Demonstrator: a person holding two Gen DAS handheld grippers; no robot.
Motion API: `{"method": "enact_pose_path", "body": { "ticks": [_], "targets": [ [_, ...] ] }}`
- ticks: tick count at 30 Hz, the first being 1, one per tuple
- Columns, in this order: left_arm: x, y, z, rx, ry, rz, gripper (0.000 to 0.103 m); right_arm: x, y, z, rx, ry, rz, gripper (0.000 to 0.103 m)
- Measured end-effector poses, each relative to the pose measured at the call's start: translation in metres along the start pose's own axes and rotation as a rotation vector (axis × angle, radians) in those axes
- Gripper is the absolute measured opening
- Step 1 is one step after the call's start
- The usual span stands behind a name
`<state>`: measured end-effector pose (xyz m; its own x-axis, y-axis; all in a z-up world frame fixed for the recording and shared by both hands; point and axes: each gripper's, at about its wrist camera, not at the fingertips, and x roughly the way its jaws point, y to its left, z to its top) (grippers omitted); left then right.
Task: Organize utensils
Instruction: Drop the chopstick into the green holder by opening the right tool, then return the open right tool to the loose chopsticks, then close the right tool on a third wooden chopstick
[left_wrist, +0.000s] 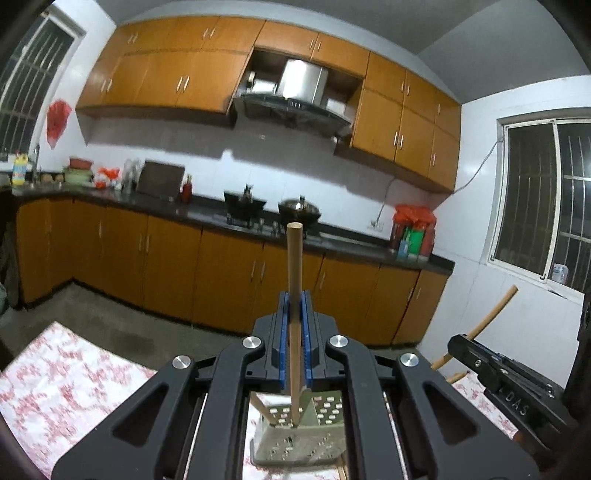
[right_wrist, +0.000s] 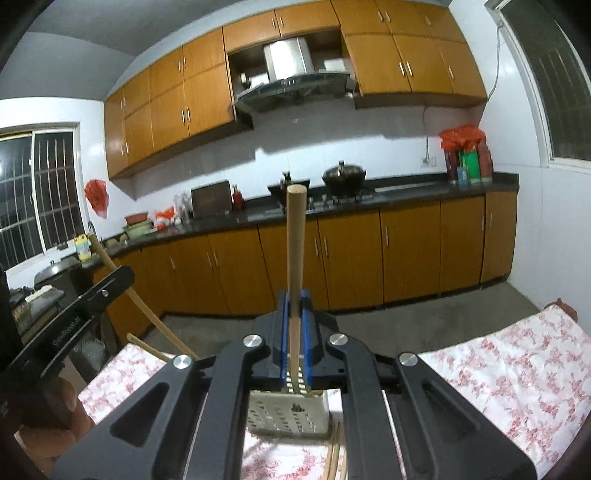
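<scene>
Fingers of my left gripper (left_wrist: 294, 306) are clenching an upright wooden stick (left_wrist: 294, 266); my right gripper (right_wrist: 294, 306) is clenching another stick (right_wrist: 295, 240), both above the holder (right_wrist: 288, 417) on the floral desk (right_wrist: 517, 369).

My left stick (left_wrist: 294, 295) is a plain round wooden rod, upright, its top end at 12 o'clock and its lower end inside the holder (left_wrist: 295, 435). My right stick (right_wrist: 295, 266) matches it, also upright. The holder is a pale perforated box standing at 6 o'clock. Spare sticks (right_wrist: 334, 458) lie beside it.
</scene>
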<state>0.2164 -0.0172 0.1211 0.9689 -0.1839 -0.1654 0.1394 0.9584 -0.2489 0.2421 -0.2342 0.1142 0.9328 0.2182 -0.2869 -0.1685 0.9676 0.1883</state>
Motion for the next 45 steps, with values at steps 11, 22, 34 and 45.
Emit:
{"method": "enact_pose_path", "body": {
  "ticks": [11, 22, 34, 45],
  "targets": [
    [-0.023, 0.014, 0.007, -0.041, -0.034, -0.013, 0.043, -0.037, -0.005, 0.007, 0.017, -0.067, -0.016, 0.027],
    [-0.081, 0.058, -0.022, -0.033, 0.04, 0.113, 0.045, -0.049, -0.082, -0.063, 0.118, 0.155, -0.24, 0.031],
    [-0.05, 0.1, -0.146, -0.028, 0.507, 0.211, 0.045, 0.0, -0.054, -0.205, 0.11, 0.573, -0.096, 0.022],
    [-0.048, 0.076, -0.181, 0.03, 0.615, 0.112, 0.034, 0.005, -0.038, -0.216, 0.021, 0.593, -0.139, 0.008]
  ]
}}
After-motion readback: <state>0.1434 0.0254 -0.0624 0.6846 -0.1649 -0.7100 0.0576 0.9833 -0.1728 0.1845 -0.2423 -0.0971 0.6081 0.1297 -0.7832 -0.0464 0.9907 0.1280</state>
